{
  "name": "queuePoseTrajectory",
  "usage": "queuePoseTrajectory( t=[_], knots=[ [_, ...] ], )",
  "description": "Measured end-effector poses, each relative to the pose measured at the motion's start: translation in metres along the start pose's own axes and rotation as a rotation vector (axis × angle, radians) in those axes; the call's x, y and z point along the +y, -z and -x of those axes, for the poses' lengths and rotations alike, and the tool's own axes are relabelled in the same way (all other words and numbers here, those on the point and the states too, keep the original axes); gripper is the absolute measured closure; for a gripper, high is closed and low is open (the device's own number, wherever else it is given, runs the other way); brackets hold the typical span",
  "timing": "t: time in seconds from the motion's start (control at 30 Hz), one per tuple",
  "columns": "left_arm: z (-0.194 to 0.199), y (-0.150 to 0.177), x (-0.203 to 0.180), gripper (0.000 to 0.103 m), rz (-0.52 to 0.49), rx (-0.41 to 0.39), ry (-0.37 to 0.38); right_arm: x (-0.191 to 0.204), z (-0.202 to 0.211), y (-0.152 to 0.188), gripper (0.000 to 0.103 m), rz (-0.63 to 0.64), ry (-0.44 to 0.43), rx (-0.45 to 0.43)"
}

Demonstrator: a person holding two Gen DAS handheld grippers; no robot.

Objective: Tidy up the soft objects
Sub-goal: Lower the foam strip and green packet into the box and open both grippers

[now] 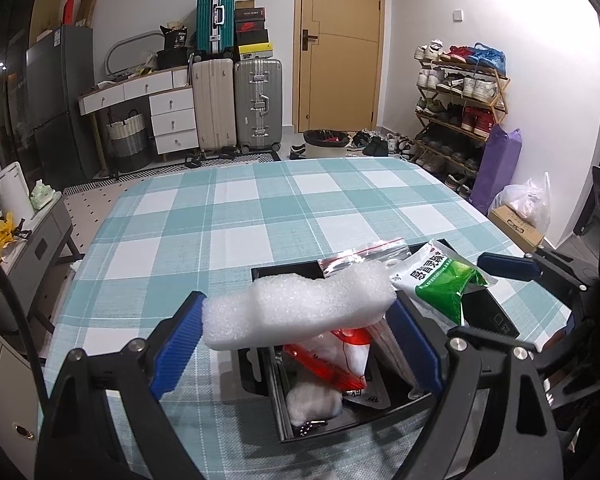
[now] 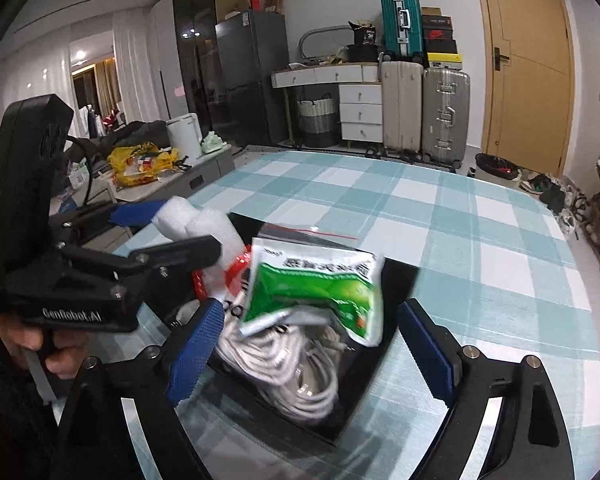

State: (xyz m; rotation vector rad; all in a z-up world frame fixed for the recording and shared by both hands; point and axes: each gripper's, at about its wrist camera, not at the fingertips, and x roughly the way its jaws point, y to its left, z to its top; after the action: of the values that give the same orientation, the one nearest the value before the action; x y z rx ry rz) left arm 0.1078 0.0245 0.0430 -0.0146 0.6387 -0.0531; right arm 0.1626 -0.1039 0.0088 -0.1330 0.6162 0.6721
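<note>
My left gripper is shut on a white foam piece and holds it above the left part of a black box. The foam also shows in the right wrist view. A green and white packet lies in the box on top of a coil of white cable; its motion blur suggests it is falling or just released. My right gripper is open over the box with nothing between its fingers. A red and white pouch and a clear zip bag are in the box too.
The box sits on a table with a teal checked cloth. Beyond the far edge stand suitcases, a drawer unit, a door and a shoe rack. A grey side table stands at the left.
</note>
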Motion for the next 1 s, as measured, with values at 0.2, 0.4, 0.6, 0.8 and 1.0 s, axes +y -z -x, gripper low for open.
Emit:
queuePoseTrajectory(
  t=[0.2,0.4,0.6,0.8,1.0],
  knots=[
    [-0.002,0.002,-0.004,0.013,-0.003,0.017,0.012,-0.008,0.013,0.005,0.011,-0.02,0.026,-0.017],
    [0.002,0.003,-0.009,0.006,-0.032,0.02,0.018,-0.01,0.021,0.006,0.008,-0.024,0.039,-0.025],
    [0.014,0.008,-0.004,0.0,-0.02,0.0,0.026,-0.009,0.031,0.01,0.001,-0.034,0.047,-0.043],
    [0.026,0.016,-0.003,0.0,-0.016,-0.022,0.024,-0.003,0.035,0.016,0.001,-0.029,0.041,-0.045],
    [0.031,0.02,-0.003,0.0,-0.001,-0.027,0.025,0.002,0.039,0.021,0.001,-0.029,0.047,-0.053]
  ],
)
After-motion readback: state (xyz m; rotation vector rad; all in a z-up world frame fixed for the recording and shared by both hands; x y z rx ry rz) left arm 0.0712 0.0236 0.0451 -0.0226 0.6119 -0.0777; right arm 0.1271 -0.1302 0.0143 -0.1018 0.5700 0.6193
